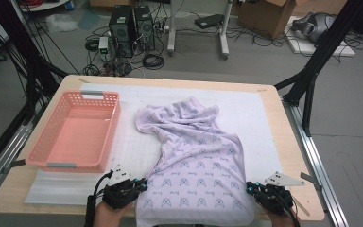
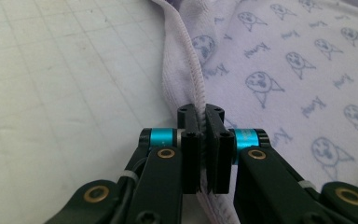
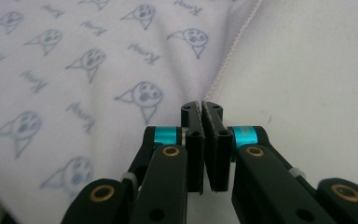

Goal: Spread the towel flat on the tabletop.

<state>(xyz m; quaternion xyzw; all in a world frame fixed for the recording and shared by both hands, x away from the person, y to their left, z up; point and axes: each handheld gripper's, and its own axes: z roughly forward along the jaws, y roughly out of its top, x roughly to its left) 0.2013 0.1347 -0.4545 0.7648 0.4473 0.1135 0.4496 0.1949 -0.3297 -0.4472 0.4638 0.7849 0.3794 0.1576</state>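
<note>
A lilac cloth (image 1: 196,156) with a blue animal print lies on the white mat, bunched at its far end and spread flat toward the near table edge. At its near left edge, my left gripper (image 1: 142,185) is shut on the stitched hem (image 2: 193,77), which runs straight into the closed jaws of the left gripper (image 2: 203,112). On the near right edge of the cloth (image 3: 98,70), my right gripper (image 1: 250,187) is shut, and the scalloped hem (image 3: 233,56) ends at the closed jaws of the right gripper (image 3: 202,108).
A pink plastic basket (image 1: 45,153) stands on the left of the table, just beyond my left hand. The white gridded mat (image 1: 255,113) covers most of the wooden table (image 1: 290,156). Computers, cables and boxes sit on the floor behind.
</note>
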